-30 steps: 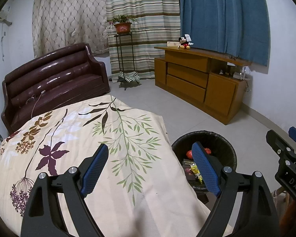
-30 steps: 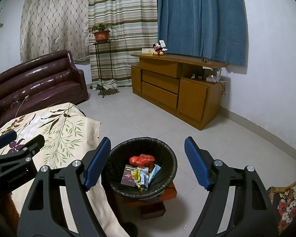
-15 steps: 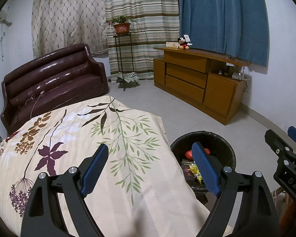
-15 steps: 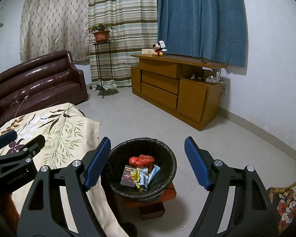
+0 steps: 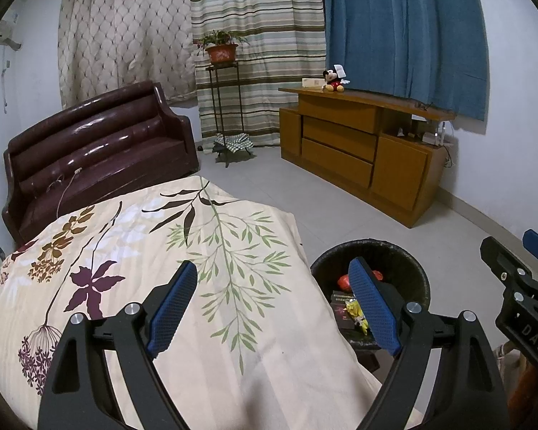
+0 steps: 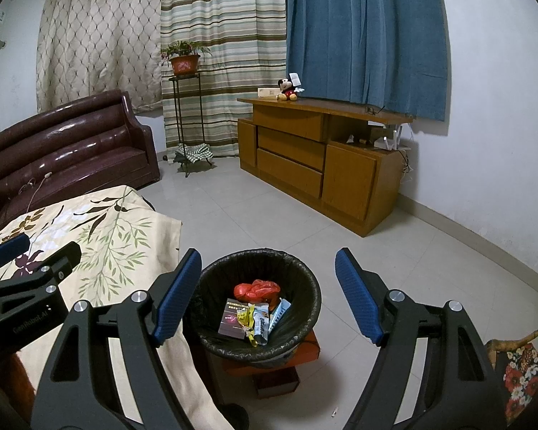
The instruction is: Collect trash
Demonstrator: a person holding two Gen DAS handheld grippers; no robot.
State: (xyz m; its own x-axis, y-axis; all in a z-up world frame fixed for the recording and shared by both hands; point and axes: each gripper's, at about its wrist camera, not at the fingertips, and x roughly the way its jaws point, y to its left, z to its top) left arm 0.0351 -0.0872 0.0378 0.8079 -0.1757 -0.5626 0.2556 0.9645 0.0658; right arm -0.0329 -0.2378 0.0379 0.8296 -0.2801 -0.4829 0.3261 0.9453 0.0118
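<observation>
A black-lined trash bin (image 6: 310, 295) stands on a small red stool beside the table; it also shows in the left wrist view (image 5: 418, 268). Inside lie a red crumpled bag (image 6: 256, 289), a dark packet (image 6: 233, 319) and several wrappers (image 6: 262, 322). My right gripper (image 6: 268, 295) is open and empty, held above the bin. My left gripper (image 5: 272, 304) is open and empty, above the floral tablecloth (image 5: 161, 251). Each gripper shows at the edge of the other's view.
A maroon sofa (image 5: 97, 150) stands beyond the table. A wooden sideboard (image 6: 319, 165) with a plush mouse (image 6: 287, 89) lines the right wall. A plant stand (image 6: 186, 114) stands by the curtains. A floral chair cushion (image 6: 520, 372) is at the lower right.
</observation>
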